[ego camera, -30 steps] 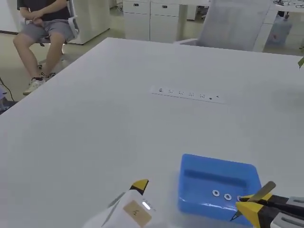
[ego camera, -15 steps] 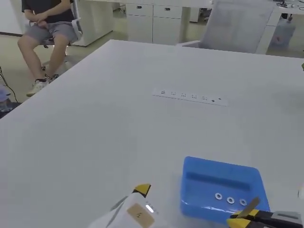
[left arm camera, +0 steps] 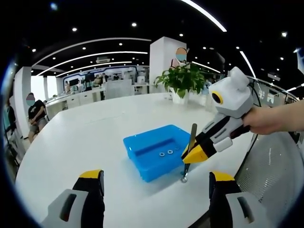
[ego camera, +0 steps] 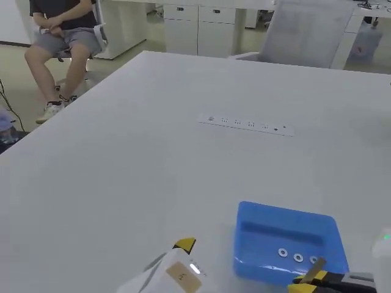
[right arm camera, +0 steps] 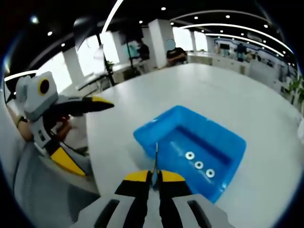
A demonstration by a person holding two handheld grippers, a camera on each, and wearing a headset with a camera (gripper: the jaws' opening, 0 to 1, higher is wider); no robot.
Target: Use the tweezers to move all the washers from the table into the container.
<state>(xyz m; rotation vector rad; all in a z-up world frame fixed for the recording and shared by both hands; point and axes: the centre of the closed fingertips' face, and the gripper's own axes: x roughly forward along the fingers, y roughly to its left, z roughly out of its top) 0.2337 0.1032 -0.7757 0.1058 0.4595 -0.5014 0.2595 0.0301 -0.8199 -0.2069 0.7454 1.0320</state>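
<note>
A blue container [ego camera: 287, 223] stands near the table's front edge with three washers [ego camera: 297, 257] in a row on its floor. My right gripper [right arm camera: 152, 176] is shut on thin metal tweezers [right arm camera: 155, 159]. In the left gripper view the tweezers [left arm camera: 190, 145] point down at the table just beside the container [left arm camera: 142, 156], and a small ring-like thing [left arm camera: 184, 179] lies at their tip. In the head view the right gripper [ego camera: 308, 282] sits low at the container's near right corner. My left gripper [left arm camera: 156, 176] is open and holds nothing; it hovers left of the container.
A white power strip [ego camera: 244, 124] lies across the middle of the table [ego camera: 122, 152]. A person sits on a chair [ego camera: 61, 30] beyond the far left corner. White cabinets and another chair [ego camera: 305, 30] stand behind the table.
My right gripper with the tweezers has drawn back from over the container's right corner towards the near edge. The left gripper has hardly moved.
</note>
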